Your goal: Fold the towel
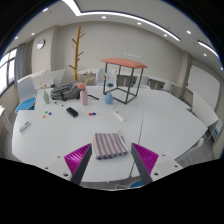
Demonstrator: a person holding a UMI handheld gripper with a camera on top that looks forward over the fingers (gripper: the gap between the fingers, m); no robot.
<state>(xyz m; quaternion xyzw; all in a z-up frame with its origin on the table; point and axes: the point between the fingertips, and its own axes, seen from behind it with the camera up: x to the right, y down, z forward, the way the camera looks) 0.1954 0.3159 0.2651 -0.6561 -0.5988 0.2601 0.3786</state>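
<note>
A striped towel (109, 145), purple, grey and white, lies folded on the white table (150, 120) just ahead of my fingers and partly between their tips. My gripper (112, 160) is open, with its magenta pads at either side and a wide gap between them. The fingers (80, 160) do not press on the towel; it rests on the table.
Further back on the table are bottles and a cup (83, 96), a dark object (72, 112), small scattered items and a paper (119, 115). A small red-topped table (124, 68) and a wooden coat stand (77, 50) stand beyond. White chairs ring the table.
</note>
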